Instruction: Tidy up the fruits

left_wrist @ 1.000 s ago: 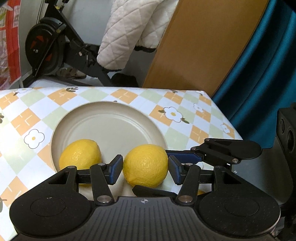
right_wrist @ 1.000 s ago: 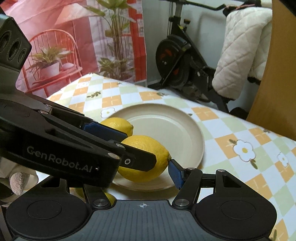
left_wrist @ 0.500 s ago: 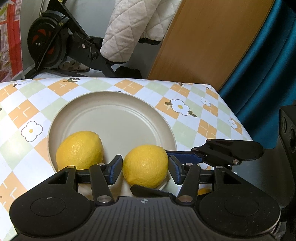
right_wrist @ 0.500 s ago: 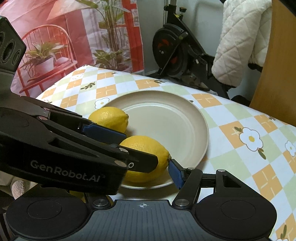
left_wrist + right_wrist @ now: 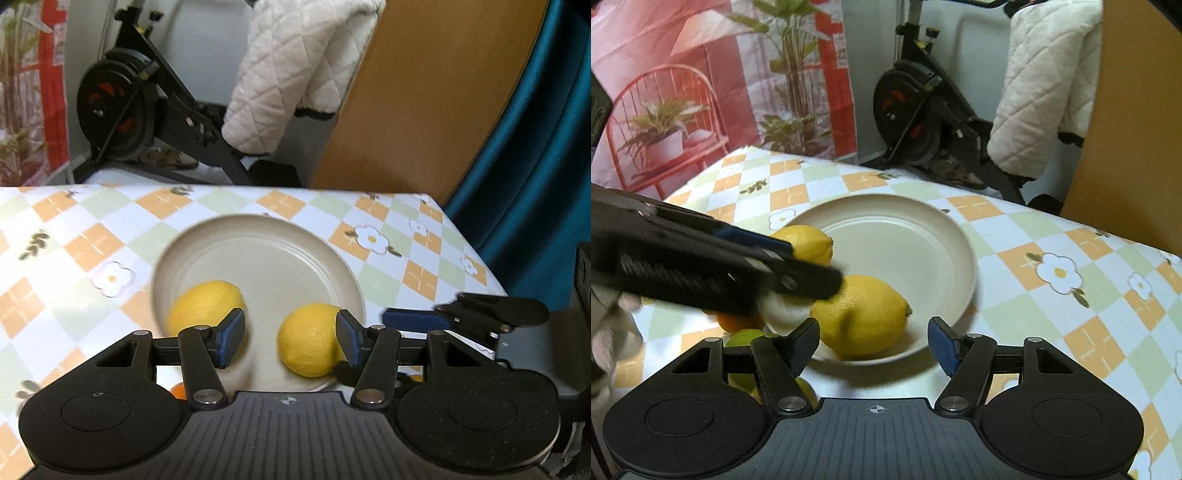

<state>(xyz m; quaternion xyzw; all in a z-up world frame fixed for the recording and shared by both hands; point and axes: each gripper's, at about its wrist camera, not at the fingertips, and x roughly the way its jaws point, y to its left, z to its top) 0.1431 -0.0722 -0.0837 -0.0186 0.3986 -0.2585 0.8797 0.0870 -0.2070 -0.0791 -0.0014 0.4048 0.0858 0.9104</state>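
Two oval, dimpled lemons (image 5: 862, 315) on smooth round plate (image 5: 945, 240).

The far half of the plate (image 5: 923, 229) lay bare toward twelve o'clock. Two lemons (image 5: 862, 315) (image 5: 807, 243) blocked its near half, and the left gripper (image 5: 812, 275) crossed in from nine o'clock. Tablecloth (image 5: 1052, 306) at three o'clock stood open.
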